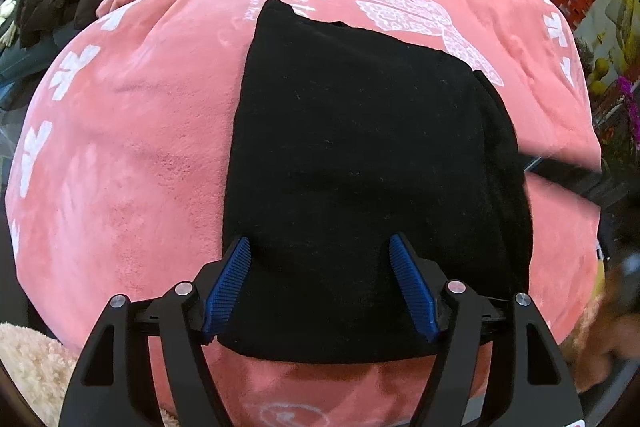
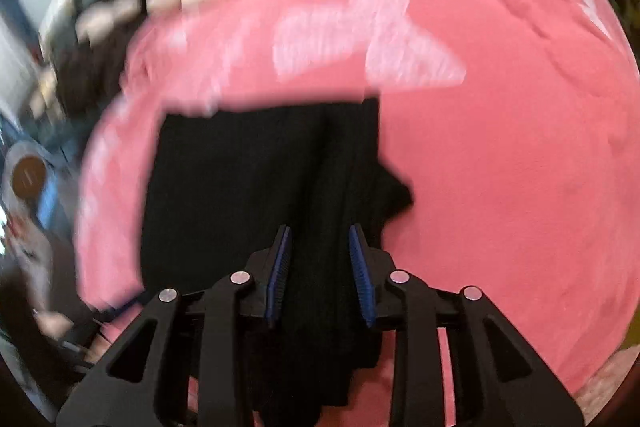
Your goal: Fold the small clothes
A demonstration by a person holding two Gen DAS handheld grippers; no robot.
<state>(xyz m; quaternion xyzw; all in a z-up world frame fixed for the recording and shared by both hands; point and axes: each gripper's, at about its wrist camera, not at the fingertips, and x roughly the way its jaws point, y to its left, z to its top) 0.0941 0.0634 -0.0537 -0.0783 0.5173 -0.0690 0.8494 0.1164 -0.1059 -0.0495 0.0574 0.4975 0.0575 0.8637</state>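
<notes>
Black garment (image 1: 360, 155): flat on pink blanket (image 1: 120, 155), roughly mid-blanket, already narrowed to a long panel. Long axis: from blanket's near edge straight toward its far edge, i.e. running directly away from both sets of fingers. Doubled-over strip along the garment's right side, with a small lump sticking out toward the blanket's right edge in the right wrist view.

Left fingers (image 1: 234, 279): spread wide, holding nothing. Outer pad just at the garment's left border, inner pad over the cloth near its middle; near left corner straddled, not pinched.

Right fingers (image 2: 362, 275): narrowed to a small gap, set over the right-hand strip at the garment's near end. Black cloth in the gap between the pads. Pressing on it or merely flanking it: cannot tell, view blurred and cloth dark against dark.

Key relation: both pairs parked at the same short near edge, one toward each near corner, neither clearly closer than the other; whole length of the garment ahead of them, toward the far edge.

Judgement: next fold likely near end over far end, along the long axis. Needs both near corners gripped first; left not yet closed. Risk: side strip slipping open if lifted unevenly.
</notes>
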